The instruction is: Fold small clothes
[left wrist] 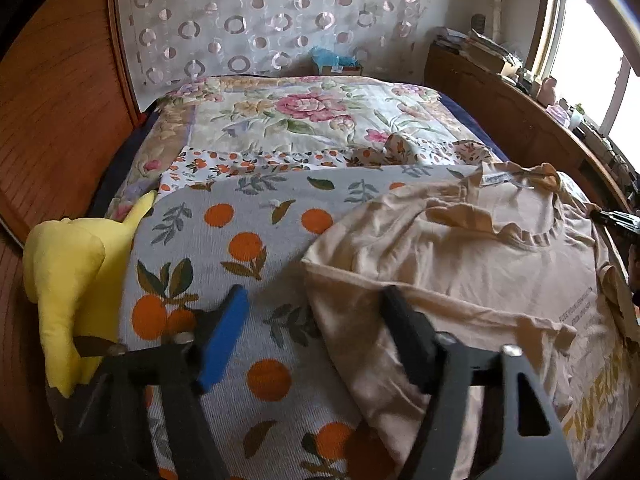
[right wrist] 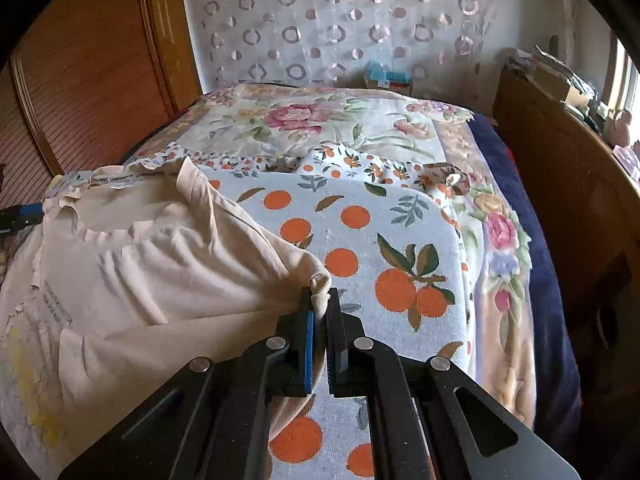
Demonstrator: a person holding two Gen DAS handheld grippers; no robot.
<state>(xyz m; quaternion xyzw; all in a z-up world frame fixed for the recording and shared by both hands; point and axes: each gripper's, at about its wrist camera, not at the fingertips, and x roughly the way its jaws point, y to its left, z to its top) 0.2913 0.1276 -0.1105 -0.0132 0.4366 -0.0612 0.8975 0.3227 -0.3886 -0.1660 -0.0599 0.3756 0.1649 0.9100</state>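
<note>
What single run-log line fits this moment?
left gripper: open, over shirt edge | right gripper: shut on beige cotton T-shirt | orange-print towel underneath

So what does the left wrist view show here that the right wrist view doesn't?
Only the left wrist view shows the yellow plush toy at the bed's edge, the window, and the left gripper with jaws open over the orange-print towel.

Only the right wrist view shows the right gripper shut on a bunched edge of the beige shirt.

Both show the shirt spread on the towel, the floral blanket, and the circle-patterned curtain.
</note>
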